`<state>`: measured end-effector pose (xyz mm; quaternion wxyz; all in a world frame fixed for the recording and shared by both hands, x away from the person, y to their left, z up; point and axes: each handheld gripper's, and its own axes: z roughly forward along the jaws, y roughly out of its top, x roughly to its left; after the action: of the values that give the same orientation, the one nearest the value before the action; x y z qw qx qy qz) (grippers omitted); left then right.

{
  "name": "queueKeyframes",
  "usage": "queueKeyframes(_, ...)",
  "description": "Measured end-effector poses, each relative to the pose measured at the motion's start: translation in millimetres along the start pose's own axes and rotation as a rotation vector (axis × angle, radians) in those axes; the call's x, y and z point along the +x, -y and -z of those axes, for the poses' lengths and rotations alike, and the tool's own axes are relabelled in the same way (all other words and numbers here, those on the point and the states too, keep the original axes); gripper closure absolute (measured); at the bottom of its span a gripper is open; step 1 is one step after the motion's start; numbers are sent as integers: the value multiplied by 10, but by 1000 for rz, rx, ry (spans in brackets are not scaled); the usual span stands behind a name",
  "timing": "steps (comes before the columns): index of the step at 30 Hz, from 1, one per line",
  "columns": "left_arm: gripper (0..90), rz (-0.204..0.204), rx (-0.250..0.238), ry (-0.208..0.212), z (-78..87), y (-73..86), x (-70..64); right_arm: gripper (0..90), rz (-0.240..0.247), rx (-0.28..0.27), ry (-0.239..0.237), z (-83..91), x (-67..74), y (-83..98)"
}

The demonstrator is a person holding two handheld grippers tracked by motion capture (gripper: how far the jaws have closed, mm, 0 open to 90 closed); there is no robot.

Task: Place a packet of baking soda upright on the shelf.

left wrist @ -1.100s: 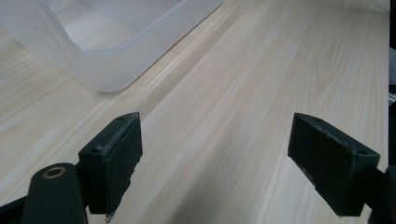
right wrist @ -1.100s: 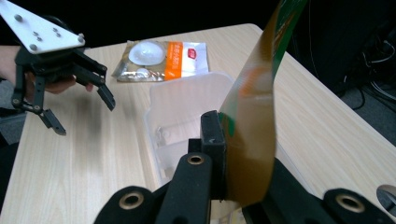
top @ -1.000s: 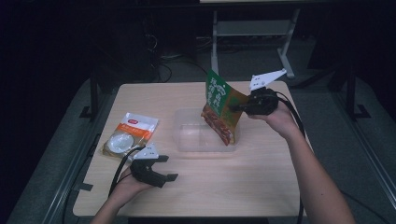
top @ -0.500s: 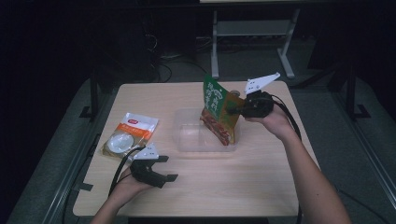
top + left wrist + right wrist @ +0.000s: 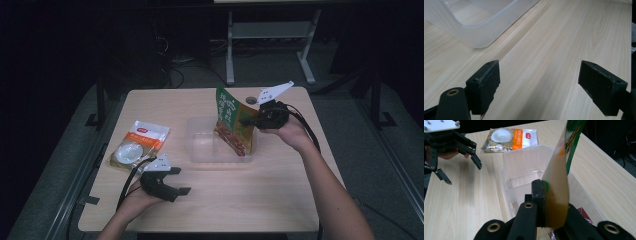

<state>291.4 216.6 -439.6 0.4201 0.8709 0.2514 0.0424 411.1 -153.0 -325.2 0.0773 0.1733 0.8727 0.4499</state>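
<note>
A laboratory or recording room, dimly lit around one lit wooden table (image 5: 280,200) standing on grey carpet. Behind the table, loose cables (image 5: 175,60) trail across the floor beside the white metal frame of another stand or desk (image 5: 270,35), and dark equipment lines the back wall. Nothing domestic surrounds the table; the setting reads as a bare technical workspace arranged for filming.
</note>
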Motion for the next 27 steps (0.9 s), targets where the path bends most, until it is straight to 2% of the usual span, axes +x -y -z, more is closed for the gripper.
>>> queueKeyframes(12,171,-7,17,9,-35,3,-19,892,-10,18,-16,-10,9,39)
queueKeyframes(22,171,-20,30,9,-60,-3,-36,888,-40,-21,-2,23,-12,126)
queueKeyframes(23,171,-20,31,9,-60,-3,-36,878,-41,-21,-5,22,-12,125)
queueKeyframes(24,171,-19,29,9,-60,-3,-37,831,-41,-19,-6,16,-9,125)
queueKeyframes(27,171,-16,26,8,-57,-4,-38,793,-39,-11,-7,10,-1,128)
